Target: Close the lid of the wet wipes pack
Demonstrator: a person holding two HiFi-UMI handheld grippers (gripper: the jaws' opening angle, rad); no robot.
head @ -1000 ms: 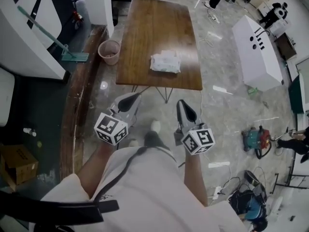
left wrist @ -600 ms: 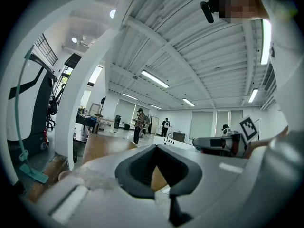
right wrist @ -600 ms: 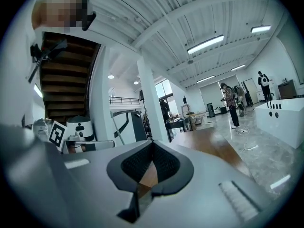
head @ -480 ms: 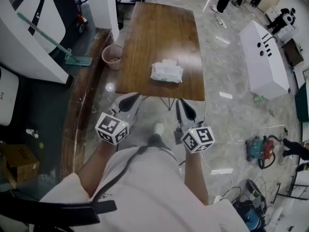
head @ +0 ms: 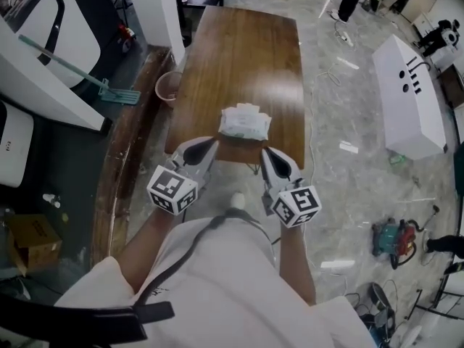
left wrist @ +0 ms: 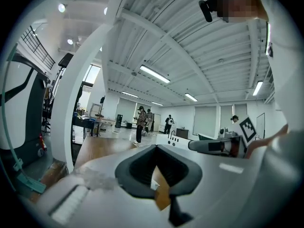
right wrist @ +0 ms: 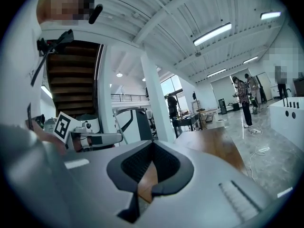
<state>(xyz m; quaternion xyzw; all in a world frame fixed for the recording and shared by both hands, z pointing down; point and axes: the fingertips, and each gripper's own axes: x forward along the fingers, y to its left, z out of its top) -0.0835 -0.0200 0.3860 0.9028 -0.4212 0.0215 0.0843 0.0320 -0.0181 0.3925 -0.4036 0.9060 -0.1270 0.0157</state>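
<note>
The white wet wipes pack (head: 245, 122) lies near the front edge of the brown wooden table (head: 239, 49); I cannot make out how its lid stands from here. My left gripper (head: 209, 143) is shut and empty, with its tip over the table's front edge, just left of and short of the pack. My right gripper (head: 266, 152) is also shut and empty, at the front edge just right of the pack. Neither touches the pack. In the left gripper view the jaws (left wrist: 155, 147) meet over the tabletop (left wrist: 95, 148). In the right gripper view the jaws (right wrist: 152, 145) are closed over the table (right wrist: 213, 146).
A pink bucket (head: 168, 85) and a teal floor tool (head: 109, 93) stand left of the table beside a white pillar (head: 156, 6). A long white cabinet (head: 409, 96) stands to the right. A cardboard box (head: 29, 241) and a red-teal machine (head: 395, 238) sit on the floor. People stand far off.
Both grippers have moved forward together from above the floor to the table's front edge, and the pack now lies just ahead between them. Both stayed shut.
</note>
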